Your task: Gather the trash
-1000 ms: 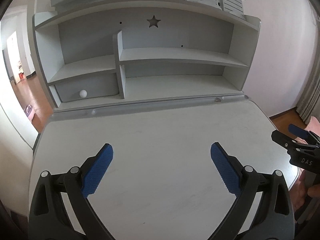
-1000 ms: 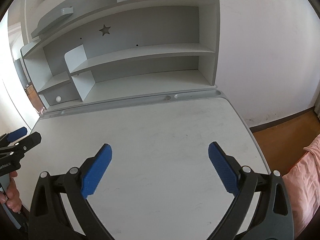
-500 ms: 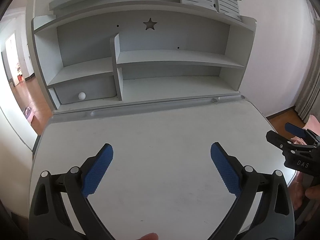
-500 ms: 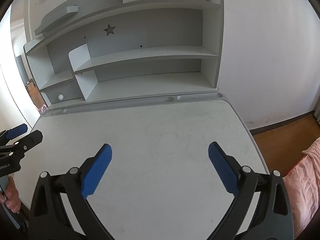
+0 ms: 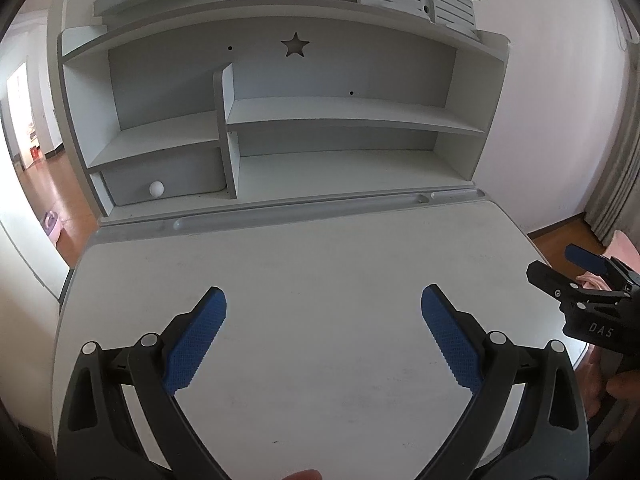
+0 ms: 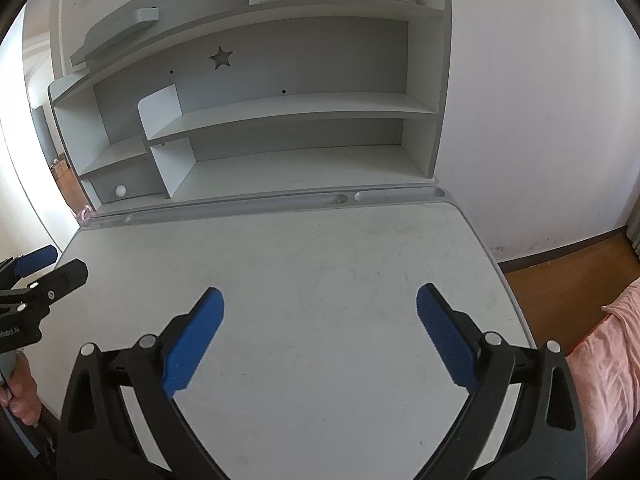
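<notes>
Your left gripper (image 5: 323, 300) and right gripper (image 6: 320, 300) both gape wide, holding nothing, over the desk (image 5: 320, 260). No trash shows; a white ball (image 5: 156, 188) sits in the shelf's (image 5: 340, 114) lower-left compartment.

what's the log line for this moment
left gripper: open, nothing held | right gripper: open, nothing held | desk: no trash seen | white ball: lower-left cubby

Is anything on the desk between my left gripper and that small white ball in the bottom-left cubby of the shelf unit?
Nothing visible. The left gripper hangs open over the bare desk; only the pencil groove crosses the path. The white ball lies alone in its cubby, under a low shelf.
</notes>
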Motion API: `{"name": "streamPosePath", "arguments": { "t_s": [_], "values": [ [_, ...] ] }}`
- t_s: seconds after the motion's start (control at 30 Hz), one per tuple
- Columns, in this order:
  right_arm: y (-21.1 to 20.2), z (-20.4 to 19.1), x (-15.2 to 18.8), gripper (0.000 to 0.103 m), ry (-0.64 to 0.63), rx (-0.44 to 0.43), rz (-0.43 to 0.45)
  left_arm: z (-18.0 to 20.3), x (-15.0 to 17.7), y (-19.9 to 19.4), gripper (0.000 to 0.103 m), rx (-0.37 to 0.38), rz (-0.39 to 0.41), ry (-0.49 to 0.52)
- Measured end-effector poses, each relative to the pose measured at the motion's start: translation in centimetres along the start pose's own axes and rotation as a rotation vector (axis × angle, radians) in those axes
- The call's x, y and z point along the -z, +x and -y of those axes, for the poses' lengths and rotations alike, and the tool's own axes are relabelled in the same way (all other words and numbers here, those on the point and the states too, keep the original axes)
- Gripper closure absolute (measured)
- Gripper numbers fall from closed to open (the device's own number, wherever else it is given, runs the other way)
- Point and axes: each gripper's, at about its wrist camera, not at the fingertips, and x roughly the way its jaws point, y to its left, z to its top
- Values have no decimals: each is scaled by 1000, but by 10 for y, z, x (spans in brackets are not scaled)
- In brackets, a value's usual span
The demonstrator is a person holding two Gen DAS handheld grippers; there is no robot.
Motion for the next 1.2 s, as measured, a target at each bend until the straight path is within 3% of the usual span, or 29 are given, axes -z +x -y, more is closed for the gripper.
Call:
{"name": "streamPosePath", "arguments": {
  "t_s": [1.2],
  "values": [
    [3,0,5,9,-6,-5,-17,2,3,-1,8,-29,11,9]
  ]
}}
